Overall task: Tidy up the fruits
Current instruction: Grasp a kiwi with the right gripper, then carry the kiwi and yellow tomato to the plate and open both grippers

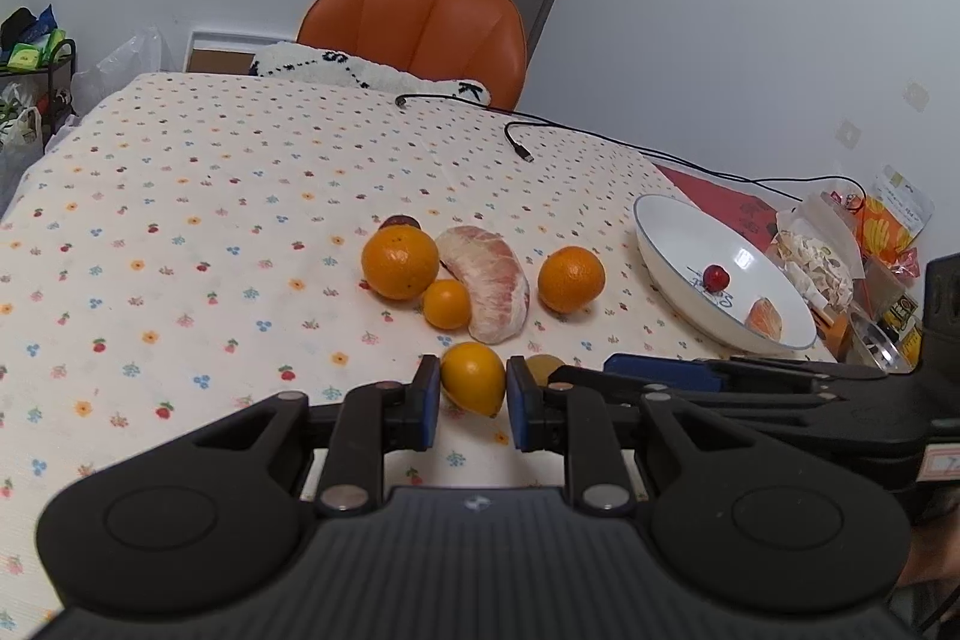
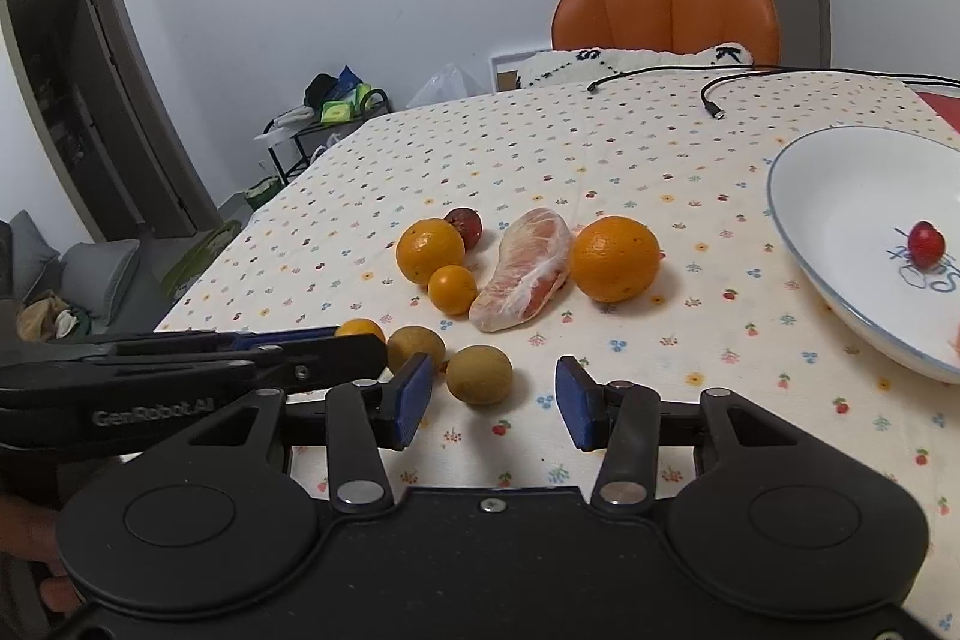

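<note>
While a small yellow-orange fruit (image 1: 473,386) is clamped between the blue pads of the left gripper (image 1: 473,394), the right gripper (image 2: 495,400) is held wide apart with nothing between its pads, just short of a brownish round fruit (image 2: 479,374). A second brownish fruit (image 2: 414,347) is seen just beside it, partly covered by the left gripper's finger. Farther back on the worktop (image 1: 180,196), a large orange (image 1: 400,262), a small orange (image 1: 446,303), a peeled pomelo segment (image 1: 489,292) and another orange (image 1: 570,279) are clustered closely; a dark red fruit (image 2: 465,226) is half hidden behind the large orange. Open cloth is left on the left side and toward the far edge, where a black cable (image 1: 522,142) is laid. A white bowl (image 1: 678,244) stands near the right edge, holding a red cherry-like fruit (image 1: 714,277) and an orange piece (image 1: 764,317); its rim is cut off in the right wrist view. Packets (image 1: 840,250) beyond the bowl cannot be made out clearly.
</note>
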Action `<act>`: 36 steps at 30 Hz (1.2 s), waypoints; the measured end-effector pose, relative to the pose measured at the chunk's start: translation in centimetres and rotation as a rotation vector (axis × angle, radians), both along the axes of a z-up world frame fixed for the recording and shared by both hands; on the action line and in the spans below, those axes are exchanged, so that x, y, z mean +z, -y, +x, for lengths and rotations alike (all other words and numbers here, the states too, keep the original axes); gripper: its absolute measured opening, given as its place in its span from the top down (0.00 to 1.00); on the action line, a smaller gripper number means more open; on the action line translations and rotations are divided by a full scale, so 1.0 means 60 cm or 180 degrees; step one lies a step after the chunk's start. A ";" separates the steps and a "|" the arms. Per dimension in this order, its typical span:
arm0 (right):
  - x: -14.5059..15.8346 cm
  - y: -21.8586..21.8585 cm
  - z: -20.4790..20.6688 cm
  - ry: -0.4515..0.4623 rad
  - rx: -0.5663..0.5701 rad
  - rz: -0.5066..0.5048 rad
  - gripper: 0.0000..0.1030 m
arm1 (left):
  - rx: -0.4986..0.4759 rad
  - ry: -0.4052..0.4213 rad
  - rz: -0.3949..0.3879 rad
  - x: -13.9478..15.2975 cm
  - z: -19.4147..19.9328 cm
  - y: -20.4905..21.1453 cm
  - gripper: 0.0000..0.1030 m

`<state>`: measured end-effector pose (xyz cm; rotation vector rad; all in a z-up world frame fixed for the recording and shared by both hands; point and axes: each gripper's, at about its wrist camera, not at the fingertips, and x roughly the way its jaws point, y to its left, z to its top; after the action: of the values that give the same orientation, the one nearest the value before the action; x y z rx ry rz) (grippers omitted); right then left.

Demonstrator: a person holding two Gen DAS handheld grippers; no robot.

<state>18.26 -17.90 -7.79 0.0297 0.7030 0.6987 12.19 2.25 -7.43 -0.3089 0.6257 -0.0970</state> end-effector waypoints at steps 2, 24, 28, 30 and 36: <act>-0.003 -0.004 0.003 -0.0024 0.0001 -0.0009 0.60 | 0.0014 0.0011 0.0003 0.003 -0.002 -0.003 0.79; 0.045 0.096 0.012 0.0210 -0.0442 0.0149 0.77 | -0.0157 0.0225 0.0009 0.047 0.023 0.049 0.79; 0.052 0.118 0.011 0.0261 -0.0555 0.0154 0.77 | -0.0241 0.0260 0.0011 0.054 0.031 0.069 0.79; 0.056 0.129 0.012 0.0288 -0.0610 0.0159 0.77 | -0.0279 0.0271 0.0020 0.056 0.035 0.079 0.79; 0.063 0.159 0.012 0.0339 -0.0742 0.0180 0.77 | -0.0354 0.0307 0.0023 0.062 0.048 0.102 0.79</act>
<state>19.00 -27.44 -4.04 0.1236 0.5667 0.4926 15.09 -3.87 -3.68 -0.2606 0.5475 -0.2151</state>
